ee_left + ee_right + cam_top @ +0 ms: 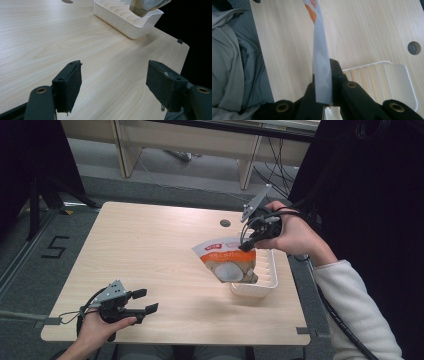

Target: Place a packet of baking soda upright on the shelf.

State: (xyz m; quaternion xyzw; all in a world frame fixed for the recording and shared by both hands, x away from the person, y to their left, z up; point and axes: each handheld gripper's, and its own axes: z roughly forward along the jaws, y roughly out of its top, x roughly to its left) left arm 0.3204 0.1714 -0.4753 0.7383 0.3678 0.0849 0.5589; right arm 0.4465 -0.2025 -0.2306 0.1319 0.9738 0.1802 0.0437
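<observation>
Above the white tray (pixel 265 287) at the right side of the bench (pixel 150 250), my right tool (pixel 248 245) is clamped shut on the top edge of an orange-and-white food pouch (pixel 227 262), which hangs clear of the bench. Its long axis runs from the pinched upper right corner down toward the tray, tilted, with the printed face turned toward me and the bottom end just over the tray's near-left rim; the upper left corner juts out over bare wood. Seen from the right gripper view, the pouch (pixel 320 62) stands edge-on, rising straight out from between my jaws. My left tool (pixel 141 301) rests low over the near-left part of the bench, well apart from the pouch, its jaws spread wide with nothing between them.
</observation>
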